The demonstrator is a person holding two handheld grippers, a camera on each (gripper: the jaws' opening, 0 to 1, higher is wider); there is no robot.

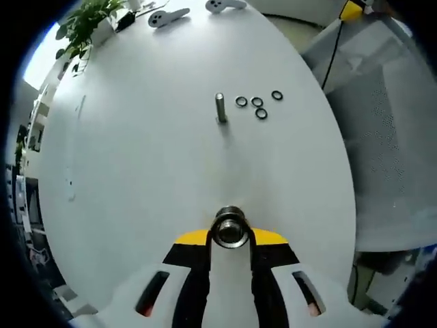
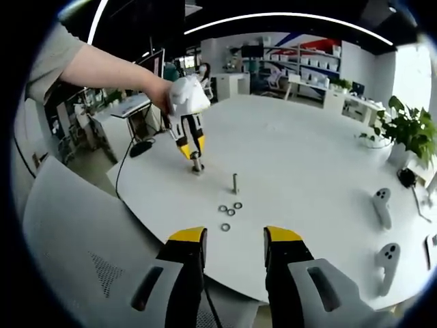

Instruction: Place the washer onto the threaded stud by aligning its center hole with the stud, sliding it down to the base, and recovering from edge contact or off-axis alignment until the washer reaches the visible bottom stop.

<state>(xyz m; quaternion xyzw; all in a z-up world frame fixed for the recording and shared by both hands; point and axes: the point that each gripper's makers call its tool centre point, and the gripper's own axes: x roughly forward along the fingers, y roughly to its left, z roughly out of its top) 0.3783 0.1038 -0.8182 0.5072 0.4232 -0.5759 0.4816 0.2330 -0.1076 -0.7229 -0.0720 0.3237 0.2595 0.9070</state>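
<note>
A bare threaded stud stands upright on the white table. Several dark washers lie flat just beside it, none on it. My left gripper is shut on a second metal stud, whose base rests on the table near the edge; a person's hand holds this gripper. My right gripper is open and holds nothing, hovering off the table's edge short of the washers.
Potted plants stand at the table's far side. White hand controllers lie on the table. A grey chair sits by the near edge, and a black cable hangs there.
</note>
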